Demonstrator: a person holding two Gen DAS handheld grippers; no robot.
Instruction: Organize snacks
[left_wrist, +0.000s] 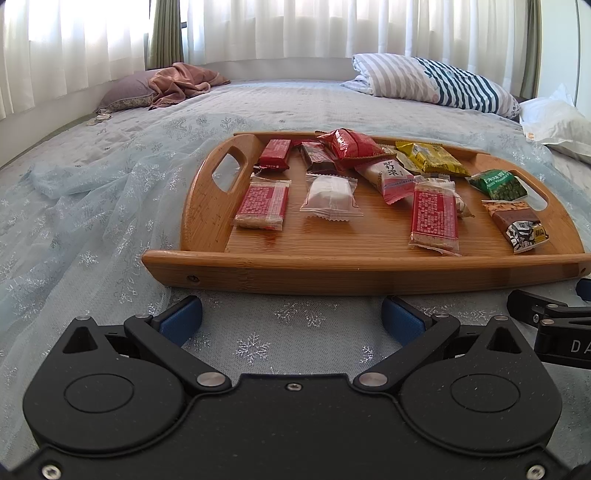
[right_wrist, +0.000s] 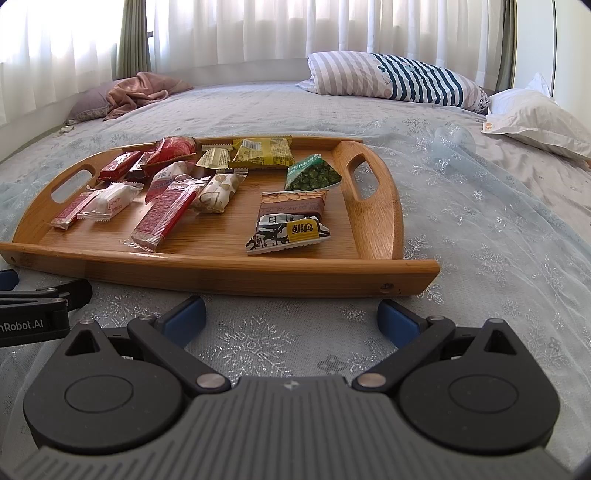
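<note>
A bamboo tray (left_wrist: 332, 266) (right_wrist: 221, 271) with cut-out handles rests on the bed and holds several wrapped snacks. Among them are a red cracker pack (left_wrist: 263, 202), a white candy (left_wrist: 330, 194), a second red cracker pack (left_wrist: 435, 218) (right_wrist: 166, 212), a green pea bag (left_wrist: 498, 184) (right_wrist: 313, 173), a brown nut pack (left_wrist: 517, 223) (right_wrist: 288, 221), a yellow pack (left_wrist: 432, 158) (right_wrist: 264, 151) and a red puffed bag (left_wrist: 351, 143) (right_wrist: 173, 147). My left gripper (left_wrist: 291, 317) is open just in front of the tray's near wall, nothing between its fingers. My right gripper (right_wrist: 291, 319) is open there too, empty.
The bed is covered by a pale blue snowflake sheet (right_wrist: 480, 221), bunched at the left (left_wrist: 92, 177). A striped pillow (left_wrist: 436, 81) and white pillow (right_wrist: 535, 122) lie at the back right, a pink cloth (left_wrist: 184, 83) on a mauve pillow at the back left. White curtains hang behind.
</note>
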